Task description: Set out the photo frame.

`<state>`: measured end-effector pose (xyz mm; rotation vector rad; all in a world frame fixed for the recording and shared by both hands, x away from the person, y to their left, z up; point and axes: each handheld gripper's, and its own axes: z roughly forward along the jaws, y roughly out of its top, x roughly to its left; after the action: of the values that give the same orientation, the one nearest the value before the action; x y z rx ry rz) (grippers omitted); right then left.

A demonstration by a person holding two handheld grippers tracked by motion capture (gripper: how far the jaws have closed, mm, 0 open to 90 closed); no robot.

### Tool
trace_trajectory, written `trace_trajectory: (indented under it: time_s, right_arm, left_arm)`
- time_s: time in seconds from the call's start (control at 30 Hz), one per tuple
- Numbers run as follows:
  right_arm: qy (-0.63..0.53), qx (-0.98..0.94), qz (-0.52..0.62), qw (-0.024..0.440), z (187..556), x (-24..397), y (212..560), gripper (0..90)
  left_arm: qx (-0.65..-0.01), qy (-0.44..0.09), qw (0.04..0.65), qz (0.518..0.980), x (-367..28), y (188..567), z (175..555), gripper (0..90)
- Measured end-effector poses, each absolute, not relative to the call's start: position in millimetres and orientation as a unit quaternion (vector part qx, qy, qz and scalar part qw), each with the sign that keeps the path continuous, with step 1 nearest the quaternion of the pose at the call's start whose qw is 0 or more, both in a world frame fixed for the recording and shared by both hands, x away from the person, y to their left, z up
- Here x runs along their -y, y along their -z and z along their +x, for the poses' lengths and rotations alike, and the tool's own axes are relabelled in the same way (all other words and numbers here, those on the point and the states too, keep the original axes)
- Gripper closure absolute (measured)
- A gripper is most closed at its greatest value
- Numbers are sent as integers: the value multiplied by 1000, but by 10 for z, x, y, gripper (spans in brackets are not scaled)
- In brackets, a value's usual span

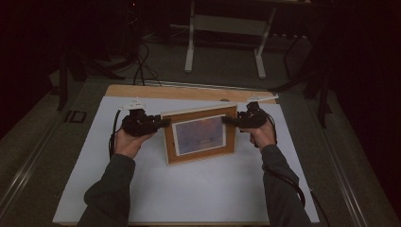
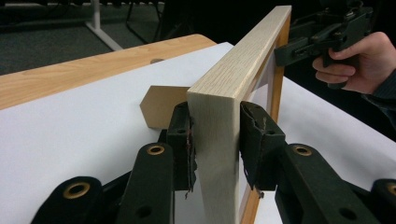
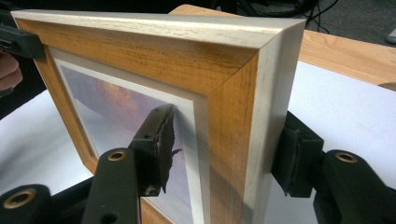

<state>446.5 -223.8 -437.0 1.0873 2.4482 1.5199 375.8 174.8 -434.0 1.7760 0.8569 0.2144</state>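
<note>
— What carries everything here?

— A table [image 1: 189, 91] with a light wooden top; its bare wood shows as a strip along the far edge, with a small round hole in it.

— And on the wood?

— A large white sheet [image 1: 189, 189] covers nearly all of it, from that far strip to the near edge, running out to both sides.

— Anything on the sheet?

— A wooden picture frame [image 1: 201, 134] stands near the middle, toward the far side, tilted back with its glazed front facing the near edge. Whether its bottom edge touches the sheet or sits just above it, I cannot tell. A tan prop [image 2: 161, 106] shows behind the frame, above the sheet.

— Below the table?

— Grey carpeted floor [image 1: 222, 66].
</note>
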Motion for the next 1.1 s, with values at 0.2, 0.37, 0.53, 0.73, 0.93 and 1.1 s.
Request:
trace_trajectory:
  time_s: [0.2,0.37,0.53,0.73,0.93,1.1]
  right_arm:
    - [-495,-793,353,30,4443,2260,4380,471]
    - [-494,-793,354,27,4422,2277,4381,490]
    - [-495,-794,354,26,4401,2299,4389,507]
    - [-494,-794,354,24,4383,2308,4393,519]
    - [-493,-794,355,24,4363,2317,4395,531]
    - [-491,-794,357,22,4349,2319,4393,537]
  left_arm:
    - [-361,-92,549,748,-1746,4348,3775,668]
    - [-360,-92,550,748,-1749,4356,3793,663]
    - [-358,-90,552,748,-1754,4366,3812,661]
    - [-357,-90,552,748,-1760,4372,3825,657]
    - [-357,-89,553,748,-1763,4379,3838,654]
    - [-357,-88,554,747,-1765,4383,3850,650]
